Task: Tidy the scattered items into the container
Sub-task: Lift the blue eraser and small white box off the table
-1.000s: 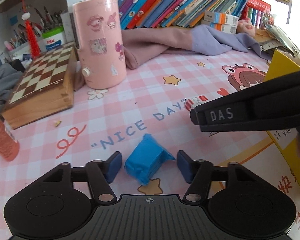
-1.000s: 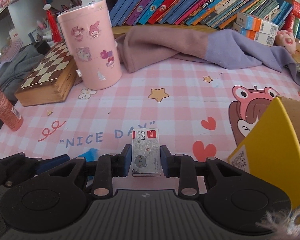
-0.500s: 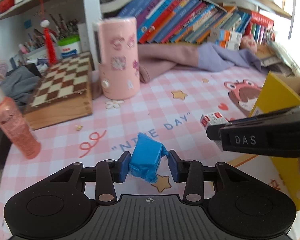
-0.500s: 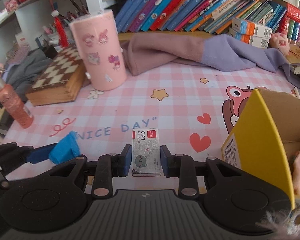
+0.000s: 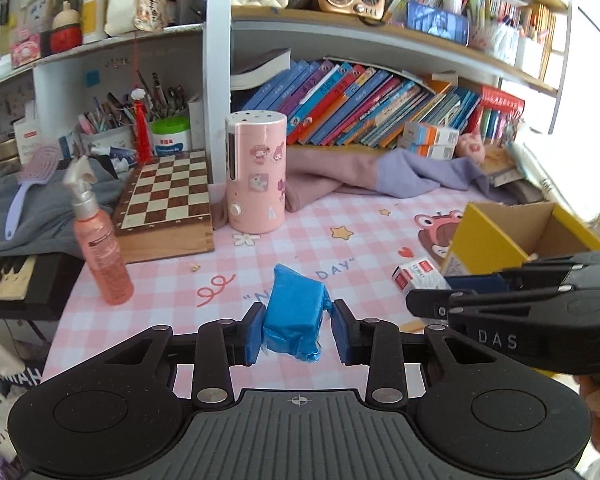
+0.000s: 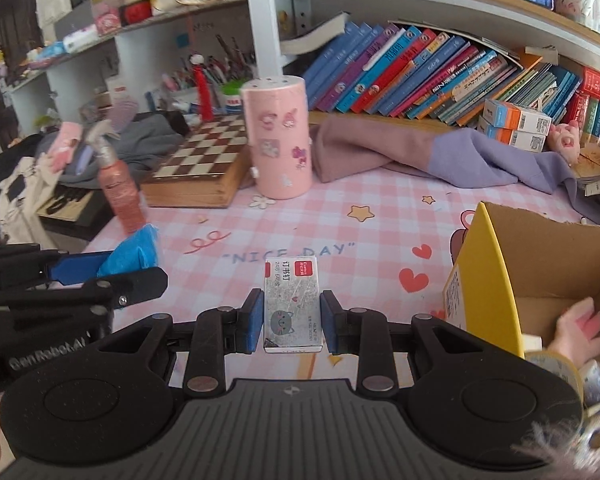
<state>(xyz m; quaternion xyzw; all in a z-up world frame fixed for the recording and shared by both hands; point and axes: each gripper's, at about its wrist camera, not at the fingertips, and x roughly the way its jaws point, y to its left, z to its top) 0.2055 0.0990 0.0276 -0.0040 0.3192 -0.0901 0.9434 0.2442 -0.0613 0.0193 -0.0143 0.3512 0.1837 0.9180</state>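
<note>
My left gripper (image 5: 298, 330) is shut on a blue wrapped packet (image 5: 296, 314) and holds it up above the pink checked mat (image 5: 300, 236). My right gripper (image 6: 292, 320) is shut on a small white staple box (image 6: 291, 304) with a red label and a cat drawing, also lifted. The yellow cardboard box (image 6: 484, 280) stands open at the right; it also shows in the left wrist view (image 5: 484, 244). Inside it lie a pink plush toy (image 6: 578, 330) and a tape roll (image 6: 556, 364). The right gripper with the staple box (image 5: 418, 274) sits right of the left one.
A pink cylinder with stickers (image 5: 256, 176), a wooden chess box (image 5: 166, 210) and a pink spray bottle (image 5: 98, 248) stand at the back left of the mat. A mauve and lilac cloth (image 6: 420, 156) lies before the row of books (image 6: 420, 76).
Both grippers have risen well above the mat with their items. The left one shut on the blue packet a second ago and has lifted it.
</note>
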